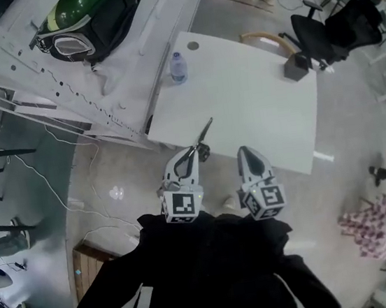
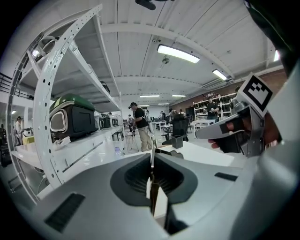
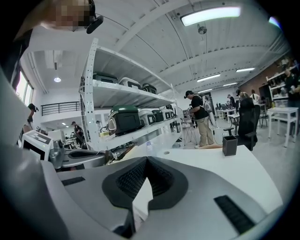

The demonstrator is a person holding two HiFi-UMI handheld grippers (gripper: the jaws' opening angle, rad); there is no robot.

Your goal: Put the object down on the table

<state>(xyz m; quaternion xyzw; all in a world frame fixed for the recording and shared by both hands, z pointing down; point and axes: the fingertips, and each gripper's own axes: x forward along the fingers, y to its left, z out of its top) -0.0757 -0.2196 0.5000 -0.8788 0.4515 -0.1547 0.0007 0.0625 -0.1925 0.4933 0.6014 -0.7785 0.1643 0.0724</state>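
Protruding over the table's (image 1: 257, 106) near edge, one thin tool (image 1: 206, 130) is clamped between the left gripper's (image 1: 193, 151) jaws; the second, right gripper (image 1: 244, 153) is closed, empty.

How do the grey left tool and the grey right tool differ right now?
The grey left tool is shut on a thin dark object that juts over the white table; the grey right tool is shut on nothing. In the head view the left tool's tip leans right, and the right tool's tip leans left. Both are held at the table's near edge.
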